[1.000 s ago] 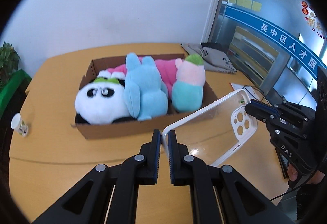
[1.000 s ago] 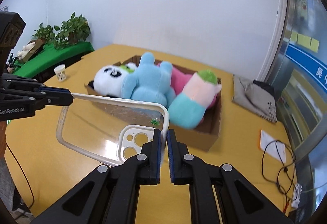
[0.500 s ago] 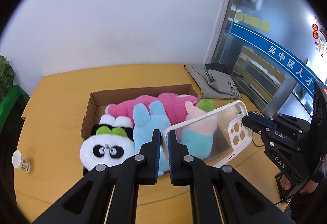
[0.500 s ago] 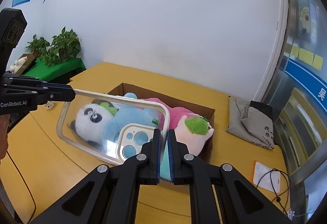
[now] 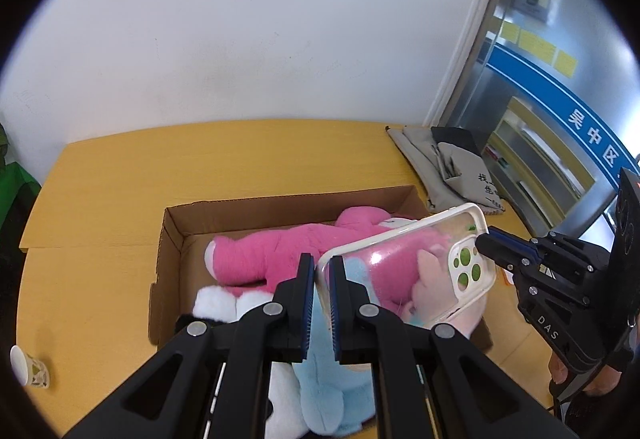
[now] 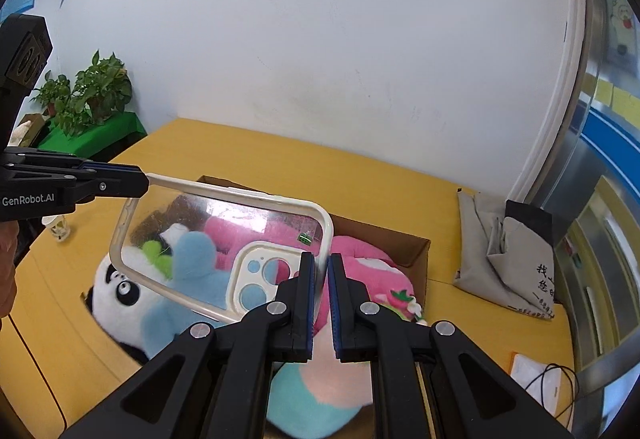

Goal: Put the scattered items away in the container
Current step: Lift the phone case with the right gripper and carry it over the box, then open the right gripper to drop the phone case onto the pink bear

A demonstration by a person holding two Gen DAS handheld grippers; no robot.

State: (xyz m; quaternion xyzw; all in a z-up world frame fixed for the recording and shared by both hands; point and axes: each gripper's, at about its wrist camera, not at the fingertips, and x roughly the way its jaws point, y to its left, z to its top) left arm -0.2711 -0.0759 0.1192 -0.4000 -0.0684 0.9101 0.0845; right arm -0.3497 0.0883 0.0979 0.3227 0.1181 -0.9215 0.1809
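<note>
A clear phone case (image 5: 404,263) with a cream rim is held flat in the air over the cardboard box (image 5: 280,203). My left gripper (image 5: 322,267) is shut on one corner of its rim. My right gripper (image 6: 323,267) is shut on the opposite corner by the camera cut-out, where the case also shows (image 6: 208,235). The right gripper shows in the left wrist view (image 5: 486,241), and the left gripper in the right wrist view (image 6: 142,181). The box holds a pink plush (image 5: 276,251), a blue plush (image 6: 192,271), a panda plush (image 6: 120,303) and a pink-and-teal plush (image 6: 320,387).
The box (image 6: 420,251) sits on a yellow wooden table (image 5: 240,159). Folded grey cloth bags (image 6: 516,255) lie to the right of it. A small paper cup (image 5: 30,365) stands at the table's left edge. A paper slip and black cable (image 6: 548,379) lie at the right.
Both grippers have carried the phone case forward from in front of the box until it is over the box and the plush toys. Both stay shut on it.
</note>
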